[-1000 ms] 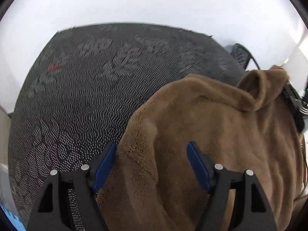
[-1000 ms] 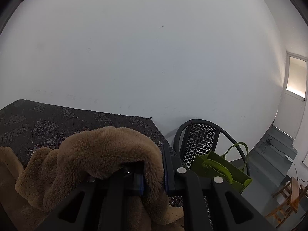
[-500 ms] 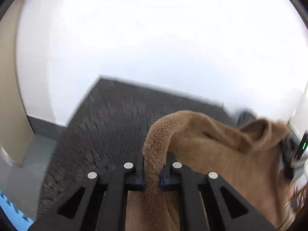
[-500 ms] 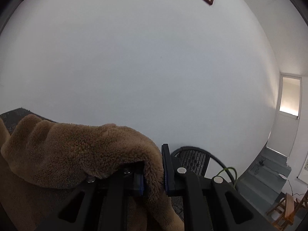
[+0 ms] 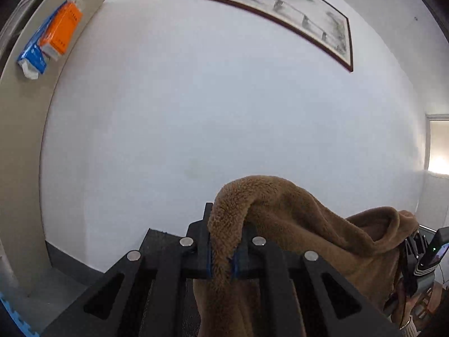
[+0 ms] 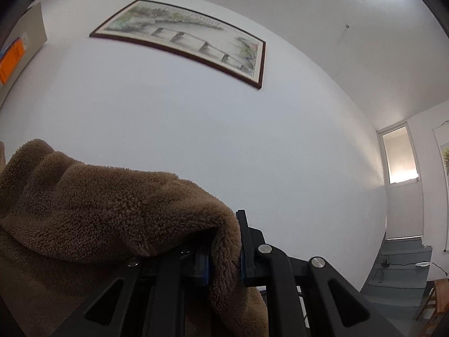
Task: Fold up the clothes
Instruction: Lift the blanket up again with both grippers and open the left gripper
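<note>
A brown fleece garment [image 5: 308,224] hangs in the air between both grippers. My left gripper [image 5: 223,255] is shut on a fold of its edge, and the cloth drapes over the fingers and off to the right. There the other gripper's body [image 5: 423,258] shows, partly covered by the fleece. In the right wrist view my right gripper [image 6: 224,258] is shut on another fold of the brown fleece garment [image 6: 98,202], which bunches up to the left and hides the left finger. Both grippers point at the white wall.
A framed landscape painting [image 5: 269,5] hangs high on the white wall [image 5: 196,126]. An orange and a blue box [image 5: 53,36] sit on a beige cabinet at the left. A door with a lit window [image 6: 401,168], steps and a wooden chair [image 6: 437,295] lie at the right.
My left gripper has shut on the fleece edge and risen, turning up from the dark patterned table to the wall. The right gripper has lifted too, still gripping; table and black chair have dropped out of view.
</note>
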A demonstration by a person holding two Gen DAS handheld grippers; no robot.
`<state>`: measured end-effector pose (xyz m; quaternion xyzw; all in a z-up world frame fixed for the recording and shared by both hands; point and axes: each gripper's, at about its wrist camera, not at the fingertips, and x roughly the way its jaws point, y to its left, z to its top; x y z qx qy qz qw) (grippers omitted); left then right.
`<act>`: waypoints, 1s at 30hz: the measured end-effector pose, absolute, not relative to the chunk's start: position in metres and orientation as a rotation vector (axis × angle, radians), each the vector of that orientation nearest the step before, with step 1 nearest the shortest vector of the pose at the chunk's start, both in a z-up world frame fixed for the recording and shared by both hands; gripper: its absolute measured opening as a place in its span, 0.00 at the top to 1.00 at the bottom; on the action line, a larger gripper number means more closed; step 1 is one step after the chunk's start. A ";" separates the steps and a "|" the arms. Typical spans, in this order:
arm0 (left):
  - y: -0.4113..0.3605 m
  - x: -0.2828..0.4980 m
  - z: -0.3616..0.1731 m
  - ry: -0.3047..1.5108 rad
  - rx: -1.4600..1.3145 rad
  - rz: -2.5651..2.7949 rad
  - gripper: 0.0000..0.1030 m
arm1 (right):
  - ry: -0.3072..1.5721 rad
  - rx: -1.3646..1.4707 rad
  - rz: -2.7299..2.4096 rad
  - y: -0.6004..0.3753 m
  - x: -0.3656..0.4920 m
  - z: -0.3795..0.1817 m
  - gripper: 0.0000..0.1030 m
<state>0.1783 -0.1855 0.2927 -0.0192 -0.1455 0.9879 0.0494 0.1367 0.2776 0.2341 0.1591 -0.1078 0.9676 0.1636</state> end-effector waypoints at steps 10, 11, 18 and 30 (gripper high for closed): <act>-0.173 0.281 0.357 -0.363 0.297 2.962 0.88 | -0.207 0.787 2.629 0.281 0.249 0.297 0.87; -0.170 0.291 0.362 -0.356 0.331 2.960 0.88 | -0.202 0.814 2.612 0.282 0.259 0.303 0.87; -0.166 0.374 0.409 -0.310 0.629 2.935 0.84 | -0.173 1.016 2.464 0.293 0.334 0.345 0.87; -0.166 0.400 0.433 -0.207 0.792 3.094 0.83 | -0.267 1.117 2.363 0.278 0.381 0.374 0.87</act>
